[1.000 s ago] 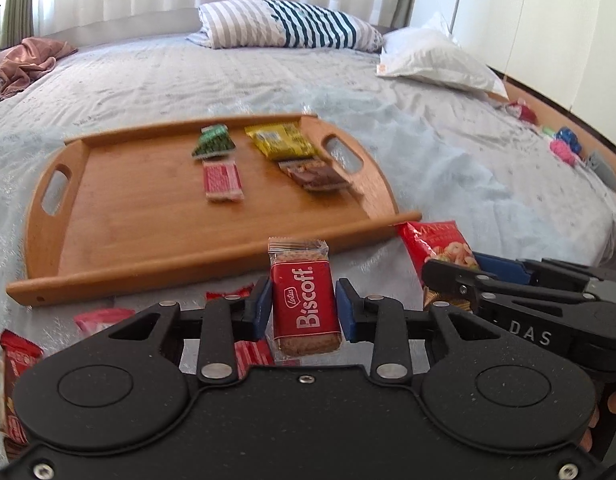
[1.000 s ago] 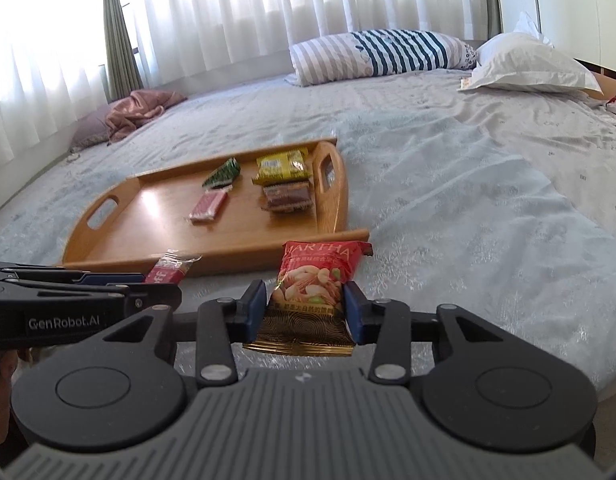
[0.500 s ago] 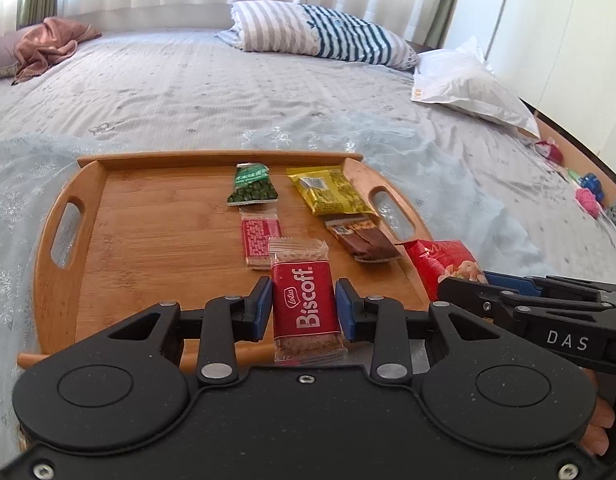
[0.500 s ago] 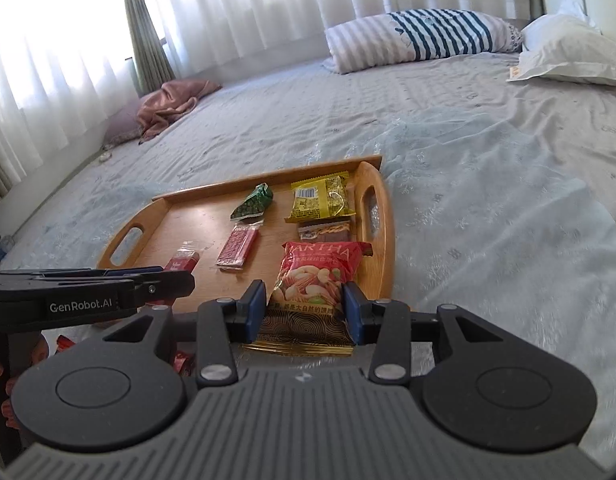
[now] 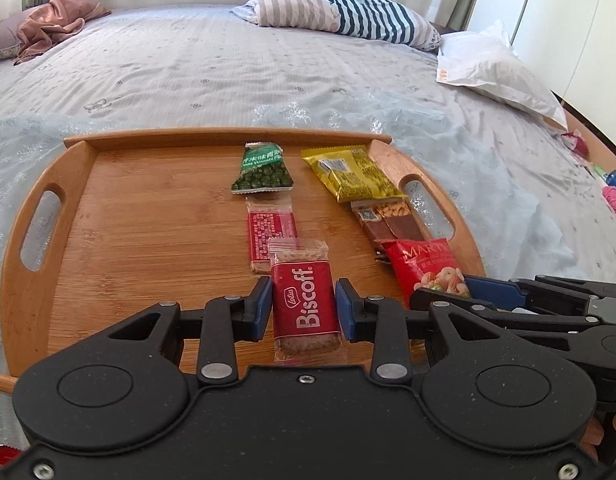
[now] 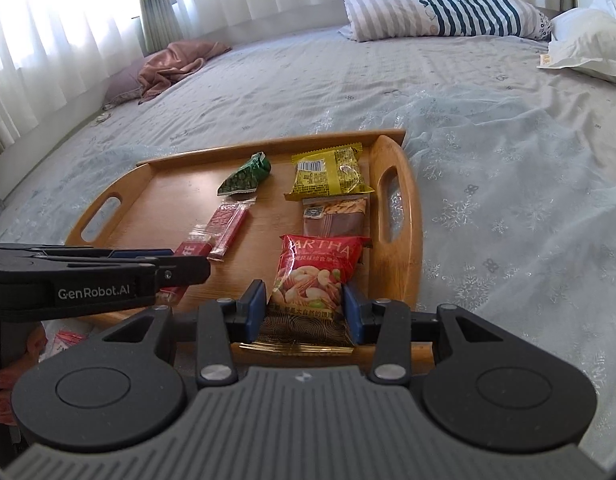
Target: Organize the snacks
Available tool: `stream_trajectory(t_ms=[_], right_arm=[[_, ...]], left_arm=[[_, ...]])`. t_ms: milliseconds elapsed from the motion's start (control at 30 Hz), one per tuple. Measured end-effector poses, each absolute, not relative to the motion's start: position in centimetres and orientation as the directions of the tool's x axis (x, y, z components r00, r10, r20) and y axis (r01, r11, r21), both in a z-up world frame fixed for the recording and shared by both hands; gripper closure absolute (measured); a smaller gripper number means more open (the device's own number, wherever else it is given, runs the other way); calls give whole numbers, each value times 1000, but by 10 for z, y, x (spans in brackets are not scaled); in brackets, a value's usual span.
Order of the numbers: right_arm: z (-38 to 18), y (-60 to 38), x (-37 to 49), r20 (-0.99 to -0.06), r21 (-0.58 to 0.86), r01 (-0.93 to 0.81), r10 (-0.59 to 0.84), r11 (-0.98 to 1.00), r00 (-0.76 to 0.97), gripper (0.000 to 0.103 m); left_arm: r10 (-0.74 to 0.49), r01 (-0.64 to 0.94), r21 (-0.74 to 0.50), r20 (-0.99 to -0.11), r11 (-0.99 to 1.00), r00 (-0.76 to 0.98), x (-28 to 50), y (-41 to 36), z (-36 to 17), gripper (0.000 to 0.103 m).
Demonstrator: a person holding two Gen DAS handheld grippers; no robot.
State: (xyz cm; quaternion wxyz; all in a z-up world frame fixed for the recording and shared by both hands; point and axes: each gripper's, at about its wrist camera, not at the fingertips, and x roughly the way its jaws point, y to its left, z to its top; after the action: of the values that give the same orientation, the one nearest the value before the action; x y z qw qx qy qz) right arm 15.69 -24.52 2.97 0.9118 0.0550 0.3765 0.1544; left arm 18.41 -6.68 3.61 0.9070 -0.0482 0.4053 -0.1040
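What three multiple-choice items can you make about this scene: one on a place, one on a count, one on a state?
1. Where does the green packet lie?
A. on the striped pillow
B. on the wooden tray
C. on the floor

2. How many packets lie loose on the tray?
A. two
B. four
C. seven

3. What is in the left gripper?
A. nothing
B. a spoon
C. a red biscuit packet

Answers: 1 B, the packet rests on the tray near its far rim. 2 B, green, yellow, red bar and brown bar. 3 C, the biscuit packet sits clamped between both pads.
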Motion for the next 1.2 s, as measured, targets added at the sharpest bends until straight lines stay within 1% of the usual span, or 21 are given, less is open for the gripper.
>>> stream_trajectory(t_ms=[467, 667, 733, 800, 833, 867, 900, 933, 1000, 1133, 1200], right_arm=[[23, -246, 168, -647, 211, -258, 333, 943, 686, 57], [22, -244, 165, -641, 193, -268, 328, 944, 694, 53], [22, -244, 163, -638, 196, -270, 332, 943, 695, 50], [23, -243, 161, -636, 190, -272, 329, 943, 698, 49], [24, -242, 159, -634, 183, -274, 327, 944, 701, 46], [24, -242, 158, -632, 176, -275, 323, 945, 705, 46], [25, -241, 156, -629, 169, -276, 319, 946, 709, 43], [26, -241, 155, -626, 164, -276, 316, 947, 713, 38], [29, -242, 152, -617, 161, -278, 317, 947, 720, 35], [35, -243, 146, -606, 152, -271, 306, 950, 734, 34], [38, -243, 141, -599, 152, -272, 308, 950, 739, 33]], left_arm=[[-202, 130, -155, -731, 979, 652, 197, -74, 21, 70], [-195, 134, -141, -727, 981, 659, 194, -76, 21, 71], [-193, 132, -141, -725, 981, 661, 193, -75, 22, 69], [-193, 134, -139, -723, 981, 663, 192, -74, 23, 66], [-191, 133, -137, -722, 982, 665, 191, -73, 24, 64], [-187, 132, -133, -722, 982, 666, 190, -73, 24, 63], [-184, 131, -130, -721, 983, 668, 188, -71, 26, 61], [-182, 129, -129, -720, 983, 669, 187, -70, 27, 59], [-184, 128, -132, -716, 983, 674, 183, -67, 29, 49], [-175, 125, -122, -707, 985, 686, 174, -63, 35, 40], [-166, 126, -110, -700, 986, 695, 168, -62, 38, 31]])
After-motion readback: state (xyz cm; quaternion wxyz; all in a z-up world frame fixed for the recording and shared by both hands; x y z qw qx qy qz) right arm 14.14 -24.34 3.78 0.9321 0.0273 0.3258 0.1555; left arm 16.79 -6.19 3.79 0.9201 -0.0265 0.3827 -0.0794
